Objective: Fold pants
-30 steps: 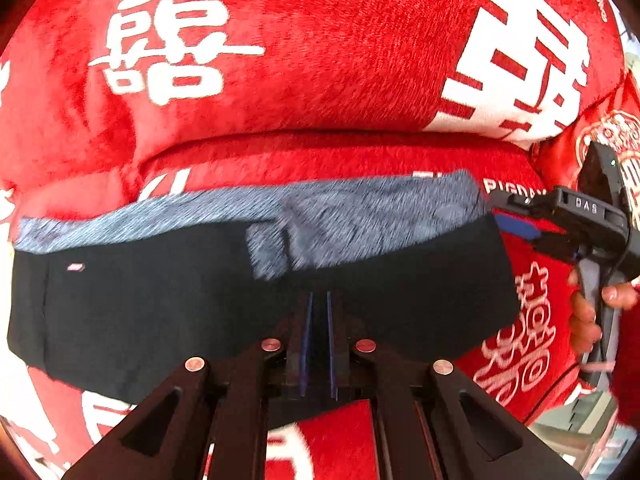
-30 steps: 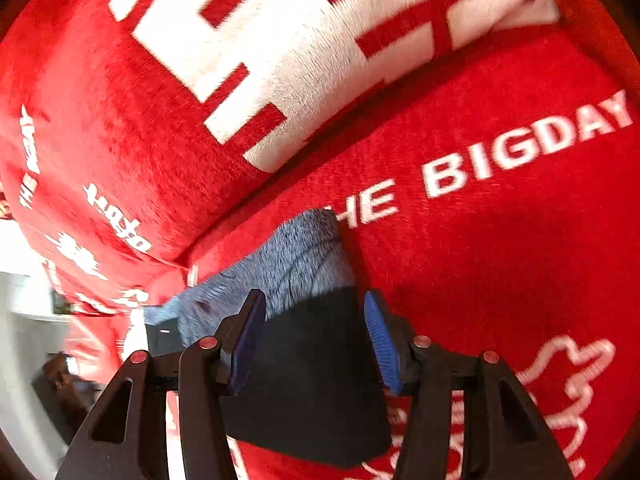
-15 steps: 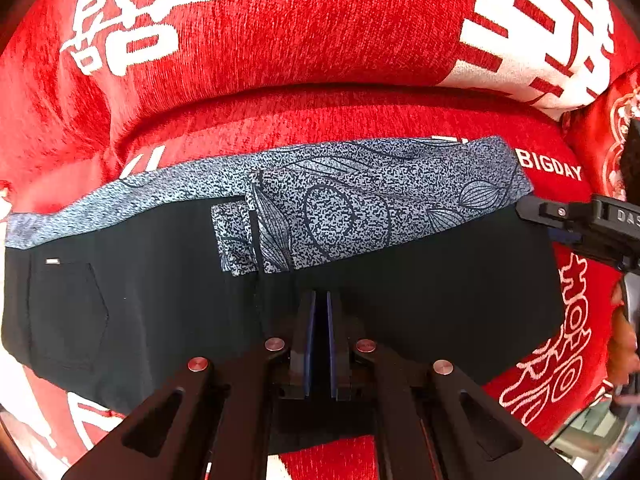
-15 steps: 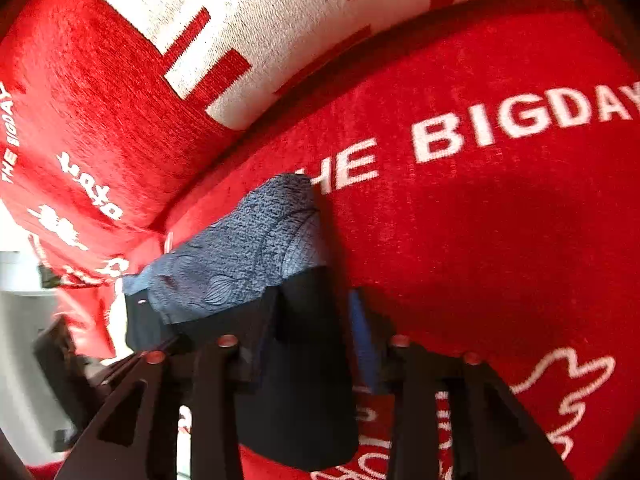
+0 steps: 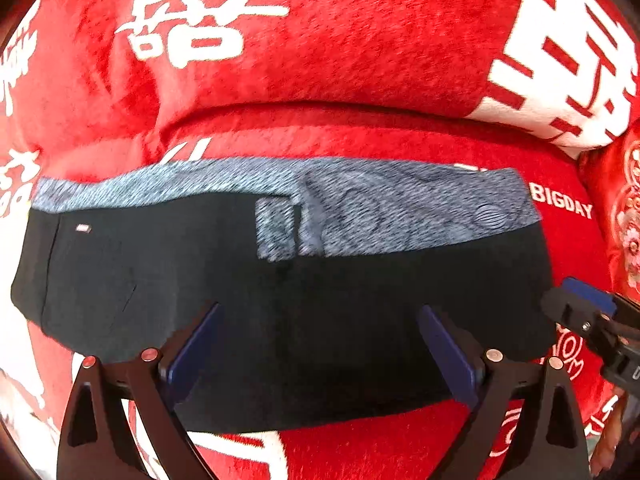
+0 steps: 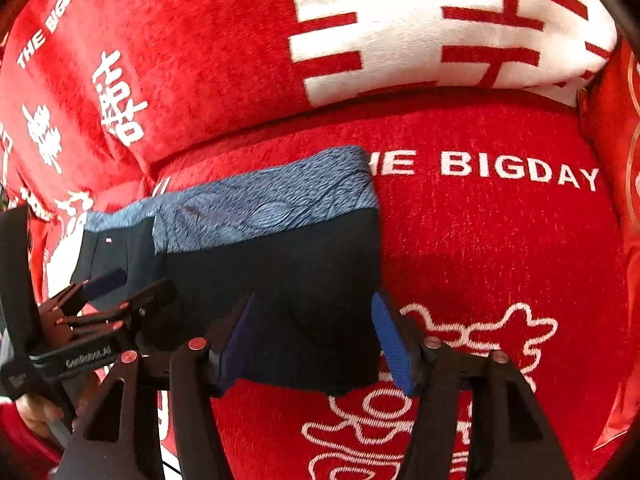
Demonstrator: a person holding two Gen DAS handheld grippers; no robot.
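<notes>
Black fabric with a blue-grey patterned strip along its top edge, that's the pants (image 5: 280,300), laid out as a long flat band across the middle of the left wrist frame on a fuzzy red blanket (image 5: 360,60) with white lettering. Looks like one lengthwise fold is already in, so my guess is the next step is folding end over end.

Left gripper (image 5: 320,352) sits at the bottom centre of its frame, fingers spread wide, hovering at the near hem with nothing pinched. Right gripper (image 6: 316,340) is also spread, straddling the bottom right corner of the pants in its own view; in the left view it pokes in at the right edge of the frame, just beside that end of the cloth. I can't tell whether the pads touch fabric.

How I'd do it well:
- get both layers between the pads before closing, or the bottom layer stays behind
- grab right at the corner, not mid-hem, so the edge stays straight
- lift low and carry across; plush blanket probably drags on the cloth
- line up the patterned strip with itself when landing.
</notes>
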